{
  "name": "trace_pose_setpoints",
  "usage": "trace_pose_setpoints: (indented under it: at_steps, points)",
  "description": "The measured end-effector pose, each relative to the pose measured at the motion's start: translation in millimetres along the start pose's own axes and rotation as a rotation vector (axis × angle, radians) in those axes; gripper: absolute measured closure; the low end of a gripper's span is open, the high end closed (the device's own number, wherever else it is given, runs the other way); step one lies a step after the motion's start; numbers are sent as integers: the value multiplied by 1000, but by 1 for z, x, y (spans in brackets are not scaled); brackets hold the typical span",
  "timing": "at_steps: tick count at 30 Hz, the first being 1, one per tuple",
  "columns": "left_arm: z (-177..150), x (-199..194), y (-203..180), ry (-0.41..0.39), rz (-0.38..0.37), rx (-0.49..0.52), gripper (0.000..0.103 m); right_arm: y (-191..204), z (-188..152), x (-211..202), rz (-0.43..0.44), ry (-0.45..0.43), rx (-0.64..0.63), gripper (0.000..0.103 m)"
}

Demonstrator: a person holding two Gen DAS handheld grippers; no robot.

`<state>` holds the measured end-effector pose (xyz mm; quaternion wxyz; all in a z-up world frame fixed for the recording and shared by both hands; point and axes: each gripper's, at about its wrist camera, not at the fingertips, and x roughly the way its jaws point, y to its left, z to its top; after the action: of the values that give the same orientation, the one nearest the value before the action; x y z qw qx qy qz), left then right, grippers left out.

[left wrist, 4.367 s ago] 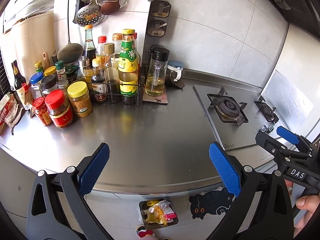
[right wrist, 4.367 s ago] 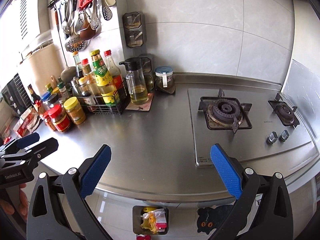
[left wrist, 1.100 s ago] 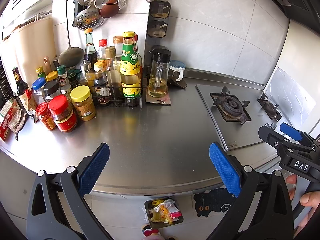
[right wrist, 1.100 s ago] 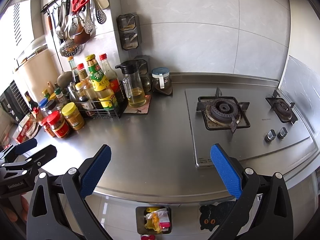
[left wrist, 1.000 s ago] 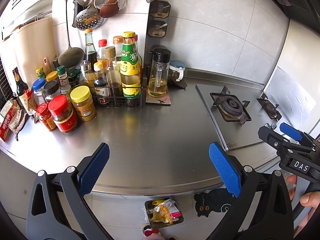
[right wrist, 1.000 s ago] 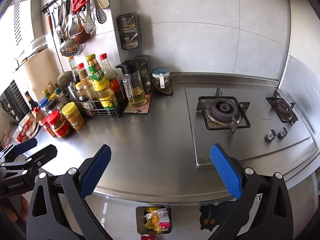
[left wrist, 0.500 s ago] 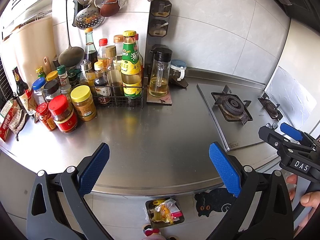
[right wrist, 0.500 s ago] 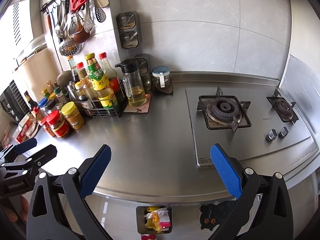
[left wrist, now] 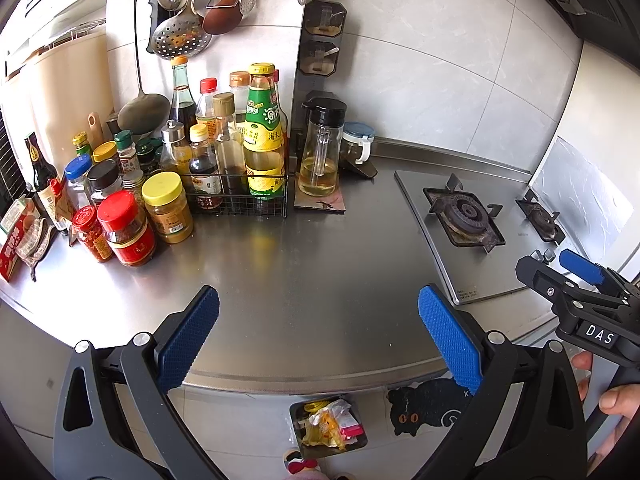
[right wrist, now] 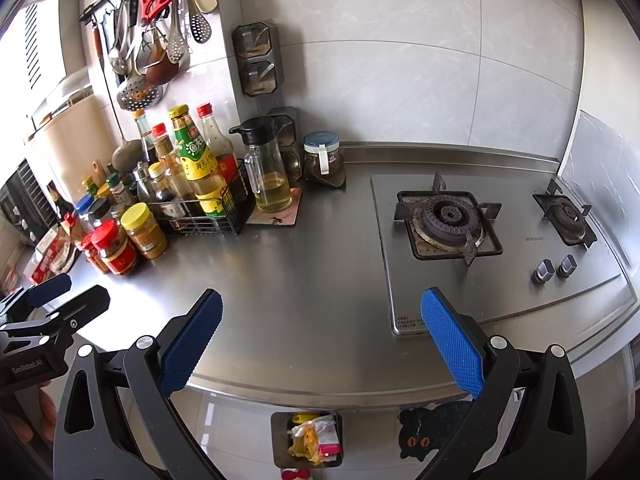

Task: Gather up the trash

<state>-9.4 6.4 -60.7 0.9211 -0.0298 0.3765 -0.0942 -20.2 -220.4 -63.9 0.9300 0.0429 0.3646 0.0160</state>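
Little has been shifted since the earlier frames: both the left gripper and right gripper are held wide apart and empty above the counter, while wrappers are seen in the bin below.

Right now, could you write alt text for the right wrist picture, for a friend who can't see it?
An open hand-held gripper with blue pads hovers over a bare steel counter. Sauce bottles and jars crowd the back left, a gas hob sits right, and a small bin of wrappers stands on the floor below.
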Motion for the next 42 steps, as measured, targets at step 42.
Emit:
trace_pose_setpoints:
  at_steps: [42]
  points:
    - [-2, -8, -11, 3, 132, -3, 8, -5, -8, -6, 48, 4, 19, 3]
